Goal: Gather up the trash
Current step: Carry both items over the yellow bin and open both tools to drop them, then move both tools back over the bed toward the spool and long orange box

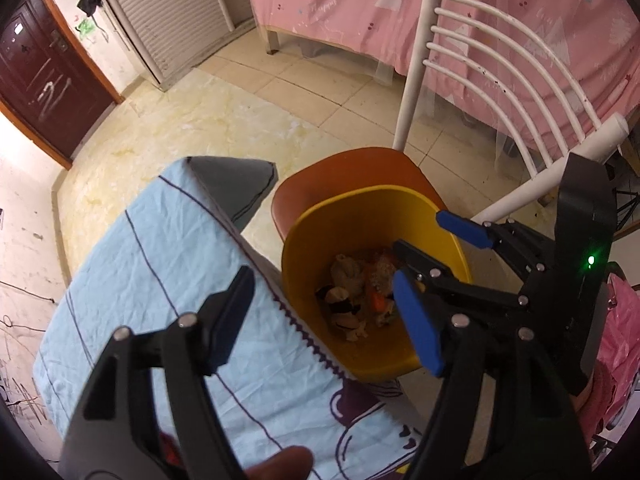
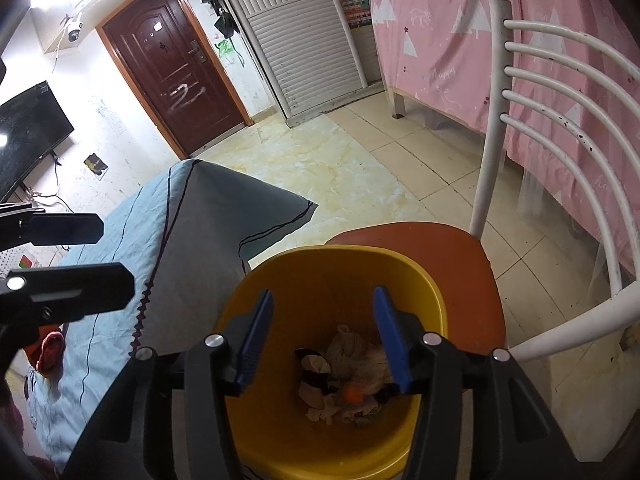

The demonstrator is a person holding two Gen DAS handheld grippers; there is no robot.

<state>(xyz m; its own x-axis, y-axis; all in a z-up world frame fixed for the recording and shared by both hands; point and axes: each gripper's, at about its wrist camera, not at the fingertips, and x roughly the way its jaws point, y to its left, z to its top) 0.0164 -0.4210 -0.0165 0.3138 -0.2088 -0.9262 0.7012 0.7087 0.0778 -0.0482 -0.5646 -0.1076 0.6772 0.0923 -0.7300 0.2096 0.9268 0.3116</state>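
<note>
While your right gripper hangs directly over the mouth of the yellow bin, its two blue-padded fingers stand wide apart with nothing between them; through the gap you look straight down at the trash, a crumpled heap of pale paper and scraps with an orange bit among them, lying on the bin's floor. Your left gripper is spread just as wide and holds nothing: one finger sits over the light blue cloth, the other, blue-padded, over the bin's near edge. From that left camera the right gripper shows too (a green light glows on its body), its blue pads parted above the bin's far rim, close to your left one but not touching it.

Outward from there, the bin stands on the orange seat of a white chair, pressed up beside the cloth-covered surface; the cloth carries thin dark lines and a purple zigzag hem along the bin side. A red item lies on the cloth at the left edge of the right view; I cannot tell what it is. Behind are pale floor tiles, a dark red door, a white slatted cabinet and a pink curtain printed with trees.
</note>
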